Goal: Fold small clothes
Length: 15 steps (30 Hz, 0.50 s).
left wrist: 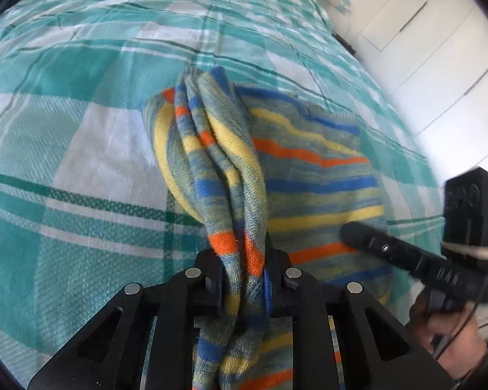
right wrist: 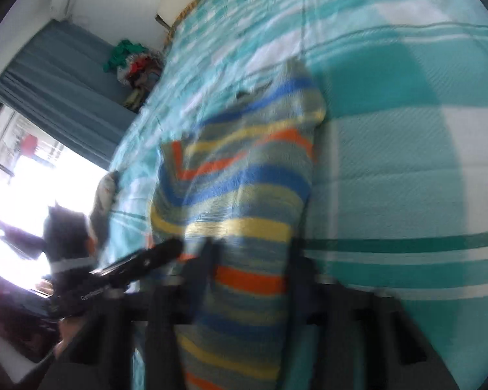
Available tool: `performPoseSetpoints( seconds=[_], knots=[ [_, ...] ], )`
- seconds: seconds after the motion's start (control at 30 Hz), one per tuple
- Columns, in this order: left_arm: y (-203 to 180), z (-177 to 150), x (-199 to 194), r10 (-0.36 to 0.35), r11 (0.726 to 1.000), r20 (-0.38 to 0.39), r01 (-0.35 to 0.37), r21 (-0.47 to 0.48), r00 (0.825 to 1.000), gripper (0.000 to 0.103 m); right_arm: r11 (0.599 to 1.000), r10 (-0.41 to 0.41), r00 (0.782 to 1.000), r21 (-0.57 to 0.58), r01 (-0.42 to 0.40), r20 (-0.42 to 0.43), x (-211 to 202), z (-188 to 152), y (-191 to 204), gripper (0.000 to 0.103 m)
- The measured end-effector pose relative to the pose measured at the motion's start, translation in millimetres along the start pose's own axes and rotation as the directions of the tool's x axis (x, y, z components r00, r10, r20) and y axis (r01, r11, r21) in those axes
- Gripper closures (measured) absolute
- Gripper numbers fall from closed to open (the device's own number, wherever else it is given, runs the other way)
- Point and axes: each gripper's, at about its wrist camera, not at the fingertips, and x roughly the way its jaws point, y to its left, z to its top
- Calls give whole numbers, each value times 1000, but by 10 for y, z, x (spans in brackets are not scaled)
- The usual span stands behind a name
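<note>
Striped garment (left wrist: pixel 240 175) bunched, pinched in left tongs (left wrist: pixel 244 276), angled down over bedspread (left wrist: pixel 81 149).

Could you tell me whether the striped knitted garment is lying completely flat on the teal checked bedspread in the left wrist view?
No, the left gripper pinches a bunched fold of the striped knitted garment above the teal checked bedspread.

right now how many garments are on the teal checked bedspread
1: a knitted garment striped blue, yellow and orange, lying on the teal checked bedspread, one bunched edge pinched in the left gripper. More could lie outside both views.
</note>
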Motion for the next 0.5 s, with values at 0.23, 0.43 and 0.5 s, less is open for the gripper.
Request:
performPoseSetpoints(
  seconds=[0.23, 0.43, 0.5],
  knots=[
    [-469, 151, -791, -86, 989, 148, 67, 130, 985, 86, 984, 6, 986, -178, 25, 169, -884, 166, 555, 82],
    [-421, -65, -590, 202, 964, 121, -219, 150, 972, 36, 973, -205, 971, -78, 215, 121, -924, 54, 236, 36],
    [-430, -351, -722, 305, 923, 160, -333, 193, 939, 32, 959, -260, 959, -82, 270, 112, -1080, -146, 157, 35]
  ],
)
